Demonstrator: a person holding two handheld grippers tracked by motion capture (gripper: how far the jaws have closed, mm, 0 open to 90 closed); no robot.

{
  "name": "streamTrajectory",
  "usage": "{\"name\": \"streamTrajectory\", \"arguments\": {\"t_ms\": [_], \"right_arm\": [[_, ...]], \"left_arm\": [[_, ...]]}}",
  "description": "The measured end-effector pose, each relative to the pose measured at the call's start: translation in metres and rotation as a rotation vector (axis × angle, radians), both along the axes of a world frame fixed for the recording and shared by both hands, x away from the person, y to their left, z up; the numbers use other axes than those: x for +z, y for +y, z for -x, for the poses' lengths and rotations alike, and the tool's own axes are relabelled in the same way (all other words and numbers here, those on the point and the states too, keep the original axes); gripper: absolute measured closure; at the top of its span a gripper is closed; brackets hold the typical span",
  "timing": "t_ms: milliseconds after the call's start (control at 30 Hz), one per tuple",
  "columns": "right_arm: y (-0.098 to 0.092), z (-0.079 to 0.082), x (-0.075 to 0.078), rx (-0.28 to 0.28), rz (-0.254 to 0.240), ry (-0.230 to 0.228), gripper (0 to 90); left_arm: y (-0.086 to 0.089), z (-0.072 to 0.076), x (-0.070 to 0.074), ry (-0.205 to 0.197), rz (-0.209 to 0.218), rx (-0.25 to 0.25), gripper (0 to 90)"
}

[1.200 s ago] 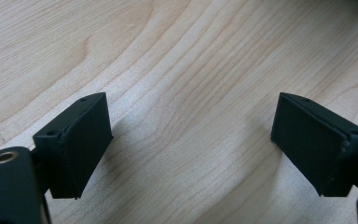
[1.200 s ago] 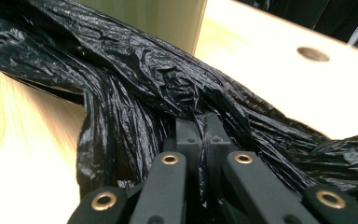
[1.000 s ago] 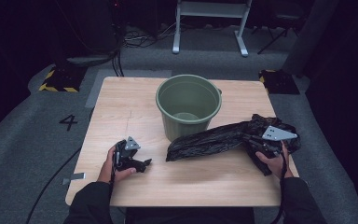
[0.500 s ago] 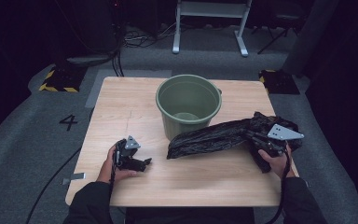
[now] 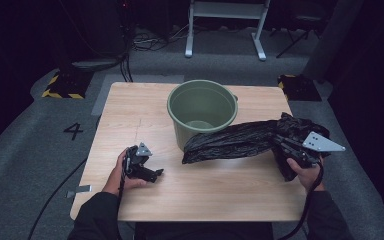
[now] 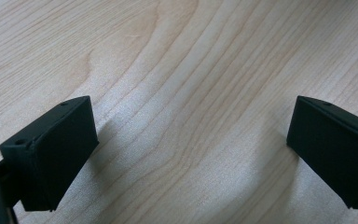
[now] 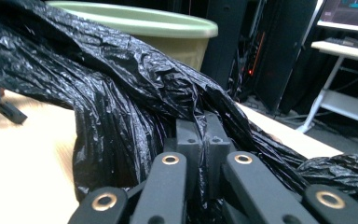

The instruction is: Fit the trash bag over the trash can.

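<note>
While the right gripper (image 5: 291,150) clamps its jaws tight on a fold of the black plastic bag (image 5: 240,140), that end of the bag is held up off the wood near the table's right edge. In the right gripper view the two jaws meet with crinkled film pinched between them (image 7: 200,140). From the grip the bag stretches leftward across the table, its long axis running roughly side to side and sloping down to its far end, which lies just in front of the green bucket (image 5: 202,107). A bunched part of the bag hangs around the right hand (image 5: 305,170).

Over on the near left, the left gripper (image 5: 155,173) rests low over bare wood; its jaws have just been opening and stand wide apart with nothing between them.

Light wood grain covers the table (image 5: 220,195). Around it lie grey carpet with a painted number 4 (image 5: 73,131), yellow-and-black striped blocks (image 5: 60,87), and a white stand (image 5: 225,25) in the dark behind.
</note>
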State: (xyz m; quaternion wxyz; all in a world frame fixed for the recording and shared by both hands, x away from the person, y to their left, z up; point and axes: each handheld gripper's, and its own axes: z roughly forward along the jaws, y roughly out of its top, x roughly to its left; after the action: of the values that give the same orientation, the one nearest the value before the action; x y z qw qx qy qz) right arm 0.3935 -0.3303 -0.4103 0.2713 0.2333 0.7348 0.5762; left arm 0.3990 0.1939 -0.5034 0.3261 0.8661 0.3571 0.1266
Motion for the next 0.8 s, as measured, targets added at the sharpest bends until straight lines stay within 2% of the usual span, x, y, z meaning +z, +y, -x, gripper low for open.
{"name": "streamTrajectory", "arguments": {"t_ms": [67,233,267,300,333,367,433,467,533,600,700,733,800], "right_arm": [[0.000,0.003,0.005,-0.010,-0.001,-0.014,89.5],[0.001,0.008,0.013,-0.025,-0.009,-0.037,89.5],[0.001,0.008,0.013,-0.025,-0.009,-0.037,89.5],[-0.001,0.011,0.017,-0.032,-0.018,-0.053,89.5],[-0.001,0.011,0.017,-0.032,-0.018,-0.053,89.5],[-0.004,0.014,0.022,-0.038,-0.040,-0.065,89.6],[-0.007,0.016,0.025,-0.045,-0.057,-0.078,89.6],[-0.007,0.016,0.025,-0.045,-0.057,-0.078,89.6],[-0.010,0.019,0.030,-0.054,-0.073,-0.095,89.6],[-0.014,0.022,0.034,-0.051,-0.096,-0.111,89.6],[-0.019,0.026,0.040,-0.058,-0.120,-0.136,89.6],[-0.022,0.029,0.044,-0.058,-0.130,-0.156,89.7],[-0.022,0.030,0.046,-0.060,-0.127,-0.155,89.7]], "left_arm": [[-0.002,0.000,0.000,0.004,0.003,0.021,1.1],[-0.003,-0.001,0.002,0.012,-0.008,0.037,1.8],[-0.003,-0.001,0.002,0.012,-0.008,0.037,3.9],[-0.001,0.000,0.004,0.000,0.024,0.038,10.1],[-0.001,0.000,0.004,0.000,0.024,0.038,20.1],[0.001,0.000,0.006,0.008,0.059,0.028,22.9],[0.000,0.001,0.006,0.006,0.060,0.029,11.7],[0.000,0.001,0.006,0.005,0.052,0.028,11.7],[-0.001,0.001,0.006,0.016,0.053,0.026,20.4],[-0.002,0.001,0.004,0.019,0.037,0.036,15.0],[-0.003,0.001,0.004,0.015,0.040,0.043,15.1],[-0.004,0.001,0.004,0.011,0.027,0.041,14.7],[-0.005,0.001,0.004,0.010,0.021,0.038,14.7]]}}
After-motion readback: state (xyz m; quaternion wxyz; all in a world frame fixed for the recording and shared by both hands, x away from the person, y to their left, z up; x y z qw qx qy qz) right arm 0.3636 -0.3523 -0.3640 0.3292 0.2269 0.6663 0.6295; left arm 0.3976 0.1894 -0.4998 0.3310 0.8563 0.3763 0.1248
